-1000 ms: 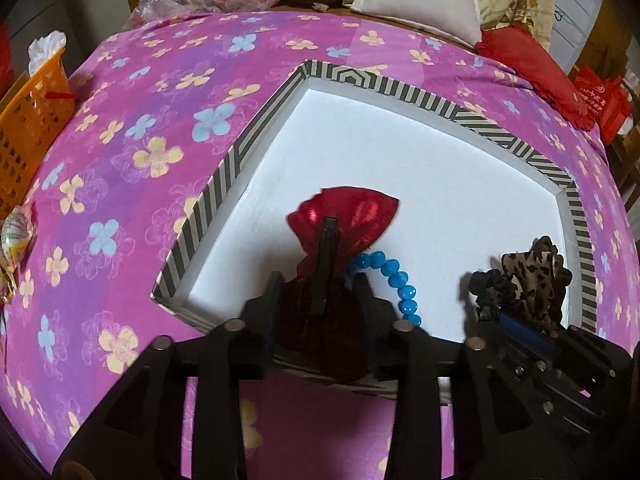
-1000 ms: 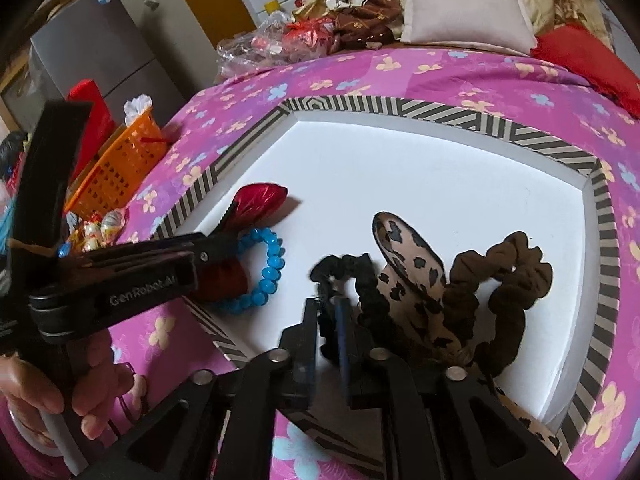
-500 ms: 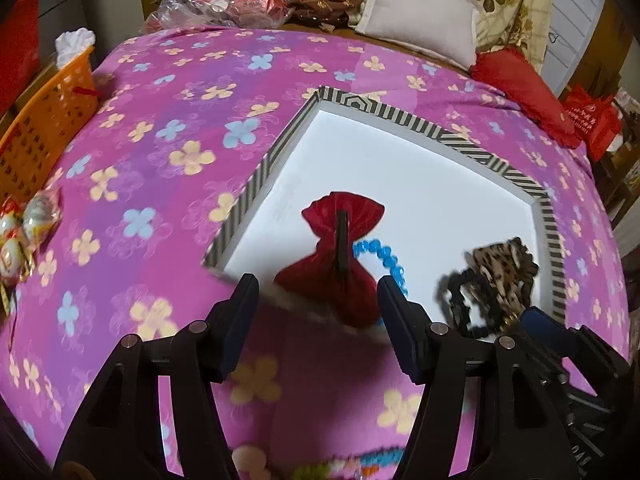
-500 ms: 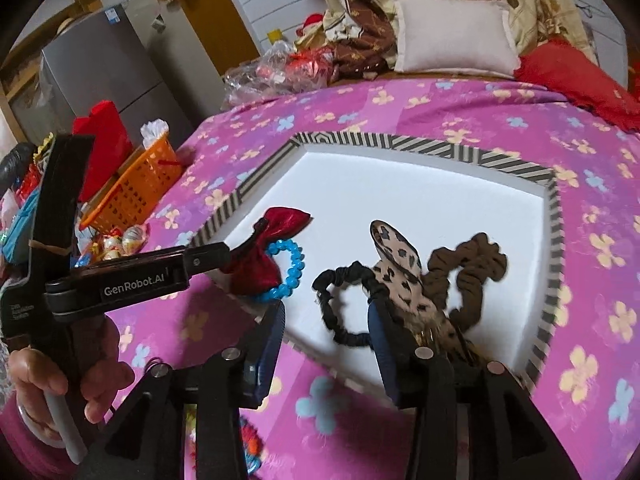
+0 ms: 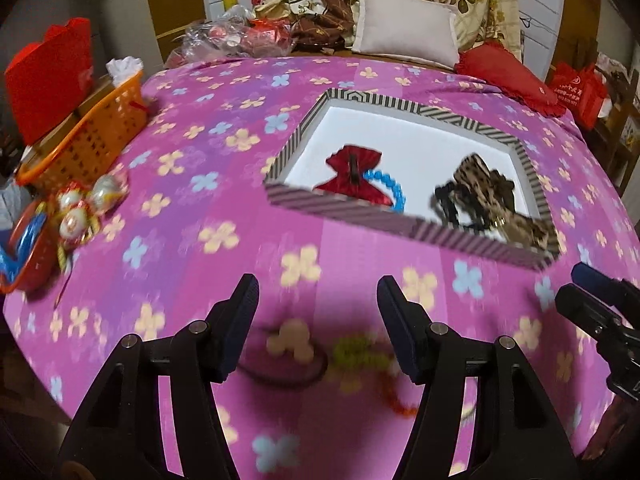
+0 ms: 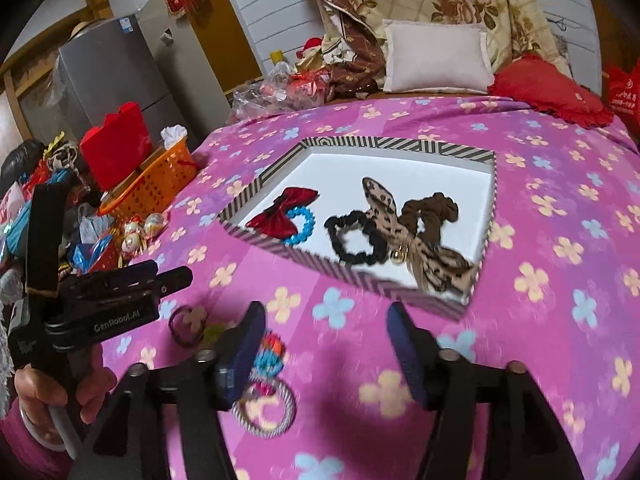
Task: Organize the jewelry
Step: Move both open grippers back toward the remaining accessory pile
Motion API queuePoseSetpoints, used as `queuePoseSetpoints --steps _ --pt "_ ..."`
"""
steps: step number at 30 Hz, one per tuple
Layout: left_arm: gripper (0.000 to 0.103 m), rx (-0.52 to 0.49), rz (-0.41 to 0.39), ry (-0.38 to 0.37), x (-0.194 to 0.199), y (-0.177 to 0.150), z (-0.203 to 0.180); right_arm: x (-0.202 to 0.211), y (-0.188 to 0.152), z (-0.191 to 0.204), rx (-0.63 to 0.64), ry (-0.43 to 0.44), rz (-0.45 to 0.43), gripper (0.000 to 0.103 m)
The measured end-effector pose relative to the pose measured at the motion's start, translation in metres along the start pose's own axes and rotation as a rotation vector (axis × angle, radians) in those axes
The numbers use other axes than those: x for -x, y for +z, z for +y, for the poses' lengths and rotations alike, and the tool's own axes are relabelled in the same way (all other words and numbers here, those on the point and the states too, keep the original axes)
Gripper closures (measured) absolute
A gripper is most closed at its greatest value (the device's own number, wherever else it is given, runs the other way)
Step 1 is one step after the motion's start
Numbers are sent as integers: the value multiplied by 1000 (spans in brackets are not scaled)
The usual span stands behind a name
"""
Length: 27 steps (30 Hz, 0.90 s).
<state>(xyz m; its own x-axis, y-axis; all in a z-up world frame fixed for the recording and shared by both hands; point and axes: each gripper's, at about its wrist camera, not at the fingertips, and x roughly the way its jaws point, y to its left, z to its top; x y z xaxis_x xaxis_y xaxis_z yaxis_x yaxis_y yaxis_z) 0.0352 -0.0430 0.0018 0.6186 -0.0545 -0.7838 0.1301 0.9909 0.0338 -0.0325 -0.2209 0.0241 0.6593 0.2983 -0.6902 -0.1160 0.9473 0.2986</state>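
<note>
A striped-rim white tray [image 5: 400,104] [image 6: 360,142] lies on the pink flowered bedspread. In it are a red bow clip [image 5: 352,176] [image 6: 286,212], a blue bead bracelet [image 5: 390,190] [image 6: 304,224], a black scrunchie [image 6: 354,238], a leopard bow [image 5: 492,196] [image 6: 404,232] and a brown scrunchie [image 6: 434,214]. Several loose hair ties [image 5: 348,356] [image 6: 264,392] lie on the spread near me. My left gripper [image 5: 318,308] [image 6: 172,276] is open and empty above them. My right gripper [image 6: 326,328] is open and empty, short of the tray's near rim.
An orange basket [image 5: 88,136] [image 6: 150,184] and wrapped sweets [image 5: 76,212] [image 6: 132,236] sit at the left edge. A red bag [image 5: 44,76], pillows [image 5: 408,26] and bedding line the back. A red cushion [image 5: 508,76] lies at the far right.
Both grippers let go of the red bow and the black scrunchie in the tray, opened, and pulled back and up toward me. Loose hair ties on the spread have come into view.
</note>
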Motion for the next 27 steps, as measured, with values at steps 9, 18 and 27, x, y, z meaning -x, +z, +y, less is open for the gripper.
queuePoseSetpoints --steps 9,18,27 --pt "42 -10 -15 17 23 -46 -4 16 -33 21 45 -5 12 40" --pt "42 73 40 -3 26 -82 27 10 -61 25 71 -21 70 40" --pt "42 119 81 19 19 -102 52 -7 -74 30 100 -5 123 40"
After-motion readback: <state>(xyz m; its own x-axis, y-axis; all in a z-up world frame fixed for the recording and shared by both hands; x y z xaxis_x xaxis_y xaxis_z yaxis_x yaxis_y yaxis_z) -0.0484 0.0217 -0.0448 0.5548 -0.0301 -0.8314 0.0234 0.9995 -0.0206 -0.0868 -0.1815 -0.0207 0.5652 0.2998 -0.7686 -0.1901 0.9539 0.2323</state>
